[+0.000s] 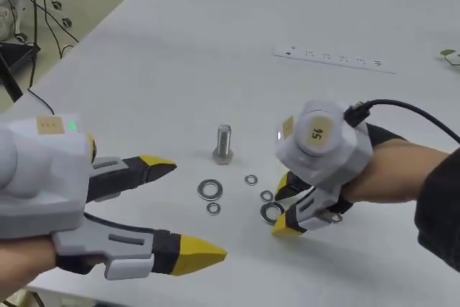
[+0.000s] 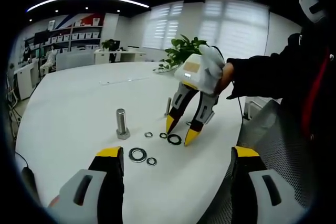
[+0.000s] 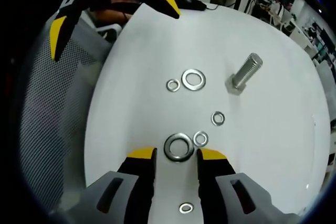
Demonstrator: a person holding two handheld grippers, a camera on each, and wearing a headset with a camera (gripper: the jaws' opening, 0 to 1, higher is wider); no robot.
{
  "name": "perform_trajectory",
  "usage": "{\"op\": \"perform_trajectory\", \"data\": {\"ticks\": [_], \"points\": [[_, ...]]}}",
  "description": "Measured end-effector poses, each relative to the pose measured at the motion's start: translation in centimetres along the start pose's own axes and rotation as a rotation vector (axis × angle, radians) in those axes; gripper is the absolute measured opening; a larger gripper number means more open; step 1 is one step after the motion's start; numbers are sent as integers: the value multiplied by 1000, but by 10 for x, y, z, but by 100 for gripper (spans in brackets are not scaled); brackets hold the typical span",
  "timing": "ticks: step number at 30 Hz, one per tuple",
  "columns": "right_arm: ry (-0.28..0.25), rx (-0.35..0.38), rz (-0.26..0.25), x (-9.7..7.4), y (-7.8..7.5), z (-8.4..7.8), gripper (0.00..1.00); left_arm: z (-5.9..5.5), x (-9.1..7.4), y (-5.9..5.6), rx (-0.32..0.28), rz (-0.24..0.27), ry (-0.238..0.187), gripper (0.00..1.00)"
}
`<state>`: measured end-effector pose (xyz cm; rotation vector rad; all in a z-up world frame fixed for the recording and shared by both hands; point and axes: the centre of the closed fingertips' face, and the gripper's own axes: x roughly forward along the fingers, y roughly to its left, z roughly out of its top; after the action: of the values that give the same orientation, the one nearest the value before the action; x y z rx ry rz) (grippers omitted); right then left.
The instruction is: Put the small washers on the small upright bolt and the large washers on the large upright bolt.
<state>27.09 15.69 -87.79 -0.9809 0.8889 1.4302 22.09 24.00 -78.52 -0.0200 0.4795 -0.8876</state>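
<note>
Right gripper view: a large washer is recorded lying flat on the surface, directly between the tips of the right gripper. The jaws stand apart on either side of the washer and are not closed on it. A small washer lies just beside it, touching or nearly so. The step in hand is judged to be the pick-up of this large washer. The upright bolt stands bare, with nothing yet placed on it, farther from the near edge than the loose washers. Its thickness suggests the large bolt, though this cannot be confirmed. A second large washer and further small ones lie scattered between the gripper and the bolt. The next move is judged to call for closing on the thin rim without catching the neighbouring small washer, followed by a lift and a carry over the bolt. In the head view the left gripper is held above the near left part of the surface, jaws wide apart and empty.
</note>
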Motion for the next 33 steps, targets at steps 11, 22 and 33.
{"op": "perform_trajectory", "data": {"ticks": [11, 22, 33], "points": [[6, -14, 5, 1, 1, 2, 29, 1, 0, 0, 0, 3, -4, 84], [24, -18, 13, 1, -1, 1, 25, 1, -1, 0, 0, 5, -8, 83], [29, -7, 13, 1, -3, 1, 24, 0, 2, 0, 11, 5, 2, 83]]}}
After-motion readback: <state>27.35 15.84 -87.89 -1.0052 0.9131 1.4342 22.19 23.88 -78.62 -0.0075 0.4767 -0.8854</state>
